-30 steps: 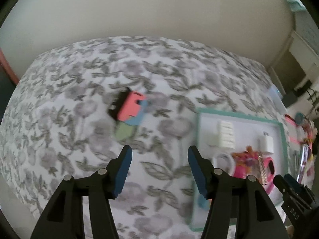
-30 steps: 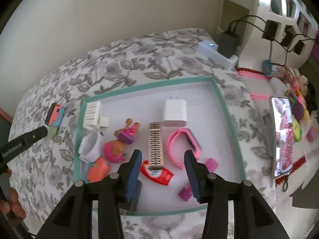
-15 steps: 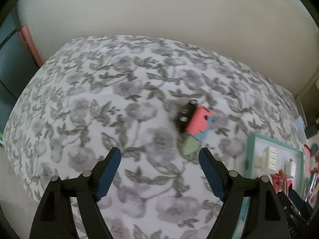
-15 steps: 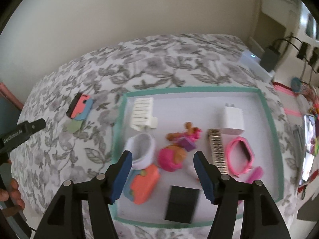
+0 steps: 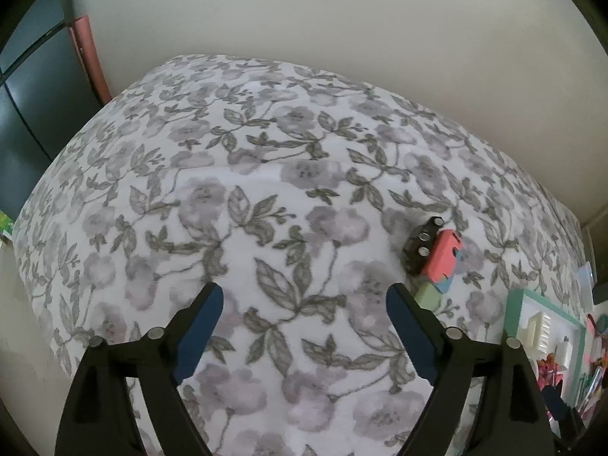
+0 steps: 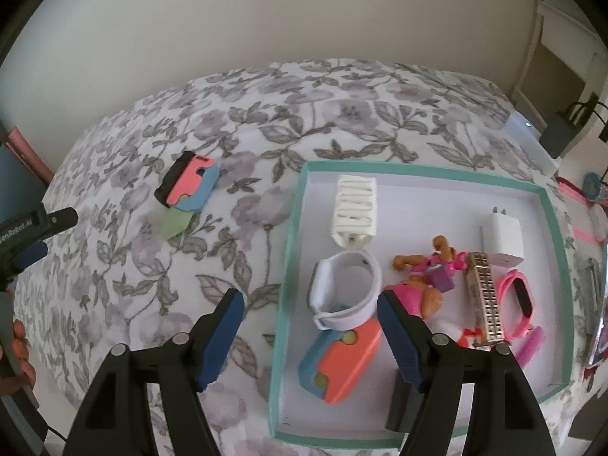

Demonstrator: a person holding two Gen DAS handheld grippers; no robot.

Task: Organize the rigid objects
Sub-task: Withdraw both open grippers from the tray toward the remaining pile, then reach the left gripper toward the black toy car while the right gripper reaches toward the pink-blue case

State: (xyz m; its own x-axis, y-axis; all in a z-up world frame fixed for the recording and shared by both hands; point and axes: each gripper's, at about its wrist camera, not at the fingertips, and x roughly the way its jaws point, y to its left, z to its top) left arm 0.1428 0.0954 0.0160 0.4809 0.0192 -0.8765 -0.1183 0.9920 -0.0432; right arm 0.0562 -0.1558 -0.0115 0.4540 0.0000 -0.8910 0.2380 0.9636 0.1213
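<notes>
A coral, blue and black toy (image 5: 437, 256) (image 6: 188, 180) lies on the floral bedspread with a pale green piece (image 6: 175, 225) beside it. My left gripper (image 5: 304, 319) is open and empty, with the toy just beyond its right finger. My right gripper (image 6: 309, 326) is open and empty above the left edge of the teal-rimmed tray (image 6: 292, 224). The tray holds a white comb-like piece (image 6: 355, 205), a white watch band (image 6: 345, 288), a coral and blue toy (image 6: 340, 359), a doll (image 6: 425, 277), a charger (image 6: 503, 235), a harmonica (image 6: 488, 300), a pink band (image 6: 518, 304) and a black box (image 6: 399, 406).
The tray's corner shows at the right edge of the left wrist view (image 5: 532, 304). A white device (image 6: 532, 144) and a black plug (image 6: 562, 133) sit at the bed's far right. A dark cabinet (image 5: 30, 87) stands to the left. The wall runs behind the bed.
Both grippers swung left and opened wider. The toy on the bedspread slid from centre to the right side in the left wrist view. The right gripper shifted from over the tray's middle to its left edge.
</notes>
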